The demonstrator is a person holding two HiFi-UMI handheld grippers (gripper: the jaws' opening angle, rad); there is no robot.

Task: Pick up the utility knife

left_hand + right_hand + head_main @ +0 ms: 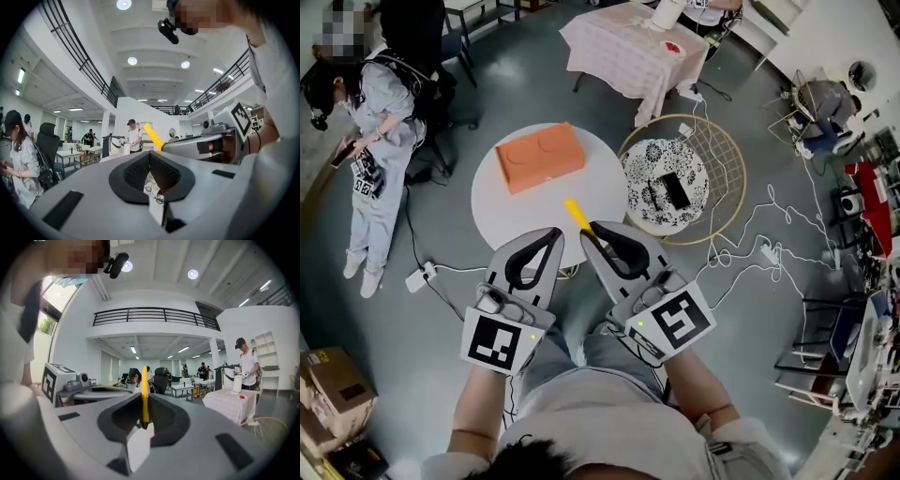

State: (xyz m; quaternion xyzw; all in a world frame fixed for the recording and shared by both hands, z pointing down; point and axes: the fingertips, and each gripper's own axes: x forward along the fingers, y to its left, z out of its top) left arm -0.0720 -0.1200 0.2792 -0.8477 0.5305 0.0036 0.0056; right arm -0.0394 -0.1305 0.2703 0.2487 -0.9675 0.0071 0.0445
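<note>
Right hand-held gripper: jaws pinching the yellow utility knife at its lower end. In the right gripper view the knife stands upright out of the jaw tips.

Left hand-held gripper: jaws pressed together tip to tip, as its own view shows. It is held just left of the right one, apart from it. From the left gripper view the knife slants up out of the right hand-held gripper.

Knife position: held in the air. In the head view it lies over the near right edge of the round white bench.

Surroundings:
- An orange box lies on the far half of the bench, well apart from the knife.
- To the right of the bench is a gold wire basket stand. It carries a patterned disc with a black flat device on it.
- Farther off is a table with a pink cloth.
- White cables trail across the floor on the right.
- A person stands at far left.
</note>
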